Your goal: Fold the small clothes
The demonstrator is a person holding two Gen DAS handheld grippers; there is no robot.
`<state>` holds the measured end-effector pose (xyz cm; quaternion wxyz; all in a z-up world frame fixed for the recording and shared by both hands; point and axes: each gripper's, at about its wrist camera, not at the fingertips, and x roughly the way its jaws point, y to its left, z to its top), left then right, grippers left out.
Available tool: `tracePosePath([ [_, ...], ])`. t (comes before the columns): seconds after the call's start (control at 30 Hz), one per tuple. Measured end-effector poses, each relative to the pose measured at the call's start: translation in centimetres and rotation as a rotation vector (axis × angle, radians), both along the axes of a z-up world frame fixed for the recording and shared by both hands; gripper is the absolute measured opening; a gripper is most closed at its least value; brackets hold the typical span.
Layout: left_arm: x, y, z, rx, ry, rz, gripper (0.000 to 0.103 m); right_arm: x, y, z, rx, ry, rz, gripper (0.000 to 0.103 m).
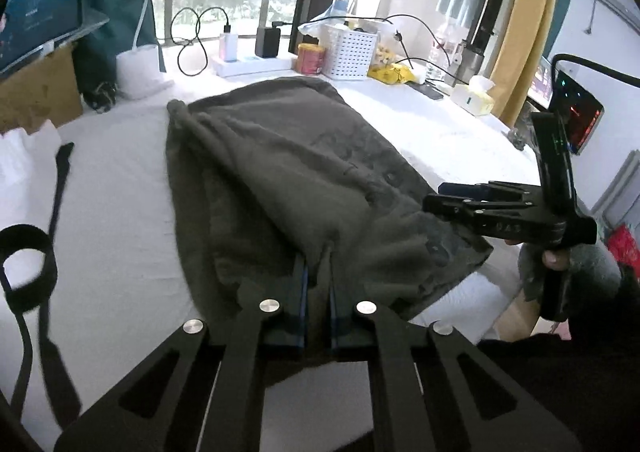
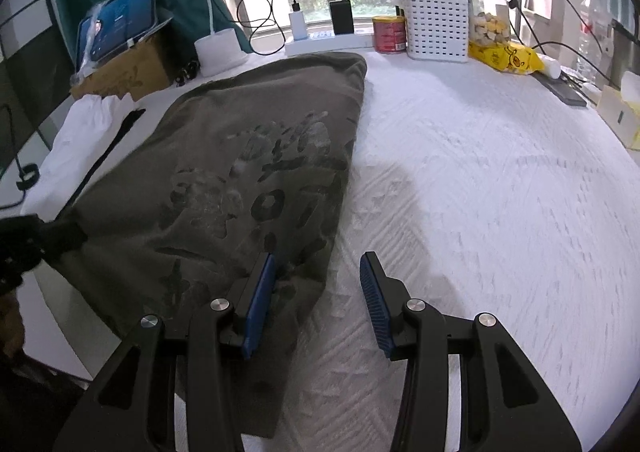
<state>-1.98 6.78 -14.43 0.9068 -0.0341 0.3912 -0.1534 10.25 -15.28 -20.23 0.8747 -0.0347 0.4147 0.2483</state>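
Note:
A dark olive T-shirt (image 1: 288, 172) lies on the white quilted table cover, folded lengthwise, its faded print up in the right wrist view (image 2: 240, 172). My left gripper (image 1: 318, 276) is shut on the shirt's near edge, cloth pinched between the blue pads. My right gripper (image 2: 318, 292) is open over the shirt's near right corner, its left finger (image 2: 260, 292) over the cloth, its right finger over bare cover. In the left wrist view the right gripper (image 1: 452, 196) hovers at the shirt's right side.
Along the far edge stand a white lamp base (image 2: 220, 48), chargers on a power strip (image 2: 328, 38), a red can (image 2: 389, 34), a white basket (image 2: 438, 24), a yellow snack bag (image 2: 508, 58) and a tissue box (image 1: 476, 98). A tablet on a cardboard box (image 2: 116, 32) and black straps (image 1: 28, 264) lie left.

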Motion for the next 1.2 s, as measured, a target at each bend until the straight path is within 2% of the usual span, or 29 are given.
tracePosePath([
  [0.2, -0.6, 0.8, -2.1, 0.012, 0.054, 0.019, 0.006, -1.6, 0.3, -0.4, -0.004, -0.002, -0.010, 0.047],
  [0.4, -1.0, 0.9, -3.1, -0.007, 0.074, 0.029, 0.006, -3.6, 0.5, -0.5, -0.003, -0.006, 0.011, 0.047],
  [0.7, -2.0, 1.1, -3.6, -0.041, 0.058, 0.057, 0.009, -6.5, 0.8, -1.0, -0.051, -0.078, 0.009, 0.046],
  [0.73, -2.0, 1.1, -3.7, -0.046, 0.055, 0.062, 0.009, -6.7, 0.8, -1.0, -0.049, -0.082, 0.002, 0.043],
  [0.77, -2.1, 1.0, -3.7, -0.048, 0.051, 0.067, 0.009, -6.9, 0.7, -1.0, -0.048, -0.081, -0.005, 0.034],
  [0.8, -2.2, 1.0, -3.7, -0.049, 0.049, 0.073, 0.010, -7.0, 0.7, -1.0, -0.040, -0.074, -0.006, 0.029],
  [0.83, -2.2, 0.9, -3.6, -0.049, 0.051, 0.076, 0.010, -7.2, 0.6, -0.9, -0.036, -0.068, -0.007, 0.018],
  [0.9, -2.5, 0.9, -3.2, -0.063, 0.056, 0.087, 0.010, -7.6, 0.6, -0.8, -0.027, -0.059, 0.008, 0.011],
  [0.97, -2.9, 0.9, -2.6, -0.093, 0.041, 0.081, 0.010, -7.8, 0.4, -0.7, -0.035, -0.055, 0.010, 0.010],
  [1.2, -3.6, -0.5, -3.2, -0.055, 0.095, 0.031, 0.010, -9.0, -0.3, -0.3, -0.064, -0.061, 0.007, 0.010],
])
